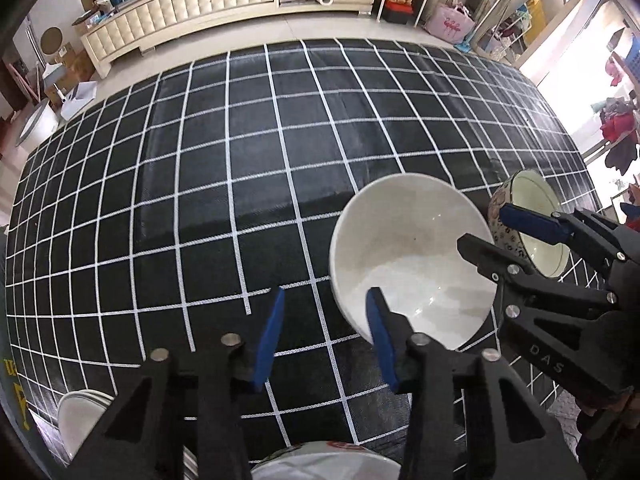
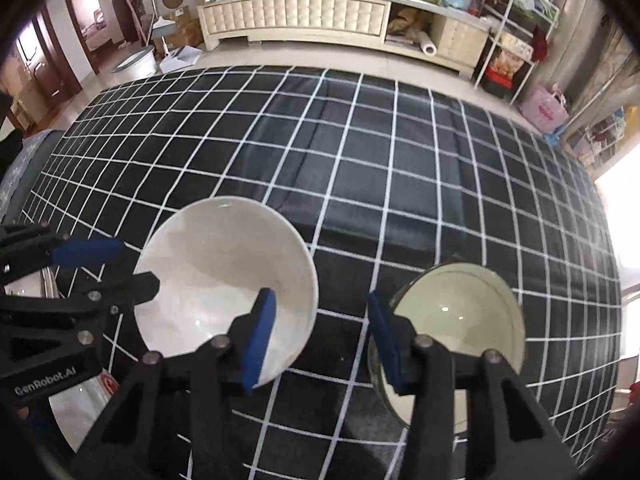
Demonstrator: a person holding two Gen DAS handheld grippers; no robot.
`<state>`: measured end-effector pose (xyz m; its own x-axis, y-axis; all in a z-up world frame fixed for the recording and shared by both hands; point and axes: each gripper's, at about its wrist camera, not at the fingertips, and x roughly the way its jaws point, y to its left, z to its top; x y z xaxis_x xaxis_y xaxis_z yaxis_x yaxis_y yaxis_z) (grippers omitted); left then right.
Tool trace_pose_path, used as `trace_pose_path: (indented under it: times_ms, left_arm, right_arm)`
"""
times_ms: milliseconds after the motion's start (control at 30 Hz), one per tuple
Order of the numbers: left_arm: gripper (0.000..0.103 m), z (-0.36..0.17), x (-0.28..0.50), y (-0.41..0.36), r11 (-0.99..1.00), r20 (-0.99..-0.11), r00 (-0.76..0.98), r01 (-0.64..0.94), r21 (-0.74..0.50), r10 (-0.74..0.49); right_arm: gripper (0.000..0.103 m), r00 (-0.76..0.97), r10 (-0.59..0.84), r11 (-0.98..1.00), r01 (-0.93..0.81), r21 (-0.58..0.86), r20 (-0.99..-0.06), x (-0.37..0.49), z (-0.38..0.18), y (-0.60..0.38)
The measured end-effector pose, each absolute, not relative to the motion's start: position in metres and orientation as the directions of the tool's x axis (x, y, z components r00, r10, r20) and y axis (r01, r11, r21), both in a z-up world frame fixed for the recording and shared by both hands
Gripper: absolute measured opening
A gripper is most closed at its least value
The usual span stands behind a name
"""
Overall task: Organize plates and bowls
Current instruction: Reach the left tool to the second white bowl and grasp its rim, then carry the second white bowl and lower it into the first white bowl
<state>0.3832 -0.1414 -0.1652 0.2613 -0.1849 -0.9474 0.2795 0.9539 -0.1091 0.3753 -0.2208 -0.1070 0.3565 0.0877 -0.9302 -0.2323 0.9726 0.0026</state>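
Two bowls are sitting on a black cloth with a white grid, and a gripper is reaching down at each.

In the left wrist view, the left gripper is straddling the near-left rim of the white bowl: its right blue pad is lying inside the bowl, its left pad outside over the cloth. A clear gap is showing between the outer pad and the bowl wall, so the jaws are standing apart around the rim and not pressing on it. This view is also showing what the other cannot — the patterned outer wall of the second bowl, with a floral print, and the right gripper from the side, one finger inside that bowl and one between the two bowls. Stacked white plates are sitting at the lower left edge, and another white dish is peeking in at the bottom.

In the right wrist view, the right gripper is hanging between the two bowls. Its right pad is lying at the left rim of the patterned bowl, whose pale green inside is facing up; its left pad is overlapping the white bowl. The jaws are standing wide apart, gripping nothing. The left gripper is coming in from the left edge — one finger inside the white bowl, one outside it. The bowls are sitting near each other, apart. A cream cabinet is standing beyond the cloth.
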Motion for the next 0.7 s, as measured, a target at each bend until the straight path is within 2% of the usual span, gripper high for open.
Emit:
trace_pose_path:
  times_ms: [67, 100, 167, 333, 700]
  left_arm:
    - [0.029, -0.171, 0.384, -0.143, 0.953, -0.951, 0.243, 0.277, -0.122, -0.192]
    - [0.027, -0.174, 0.384, -0.144, 0.952, -0.950, 0.239, 0.274, -0.135, -0.203]
    - [0.017, -0.176, 0.384, -0.146, 0.950, -0.946, 0.234, 0.272, -0.157, -0.223]
    - [0.014, -0.180, 0.379, -0.158, 0.951, -0.948, 0.250, 0.285, -0.123, -0.198]
    - [0.013, -0.185, 0.385, -0.176, 0.956, -0.955, 0.256, 0.283, -0.072, -0.147]
  right_arm:
    - [0.040, 0.344, 0.091, 0.973, -0.231, 0.009, -0.935, 0.376, -0.111, -0.221]
    - [0.038, 0.348, 0.094, 0.971, -0.237, 0.009, -0.933, 0.376, -0.112, -0.220]
    - [0.031, 0.343, 0.097, 0.971, -0.240, 0.012, -0.934, 0.378, -0.115, -0.220]
    - [0.014, 0.319, 0.149, 0.969, -0.238, 0.073, -0.936, 0.380, -0.123, -0.222]
    - [0.014, 0.346, 0.104, 0.977, -0.211, 0.031, -0.932, 0.373, -0.129, -0.216]
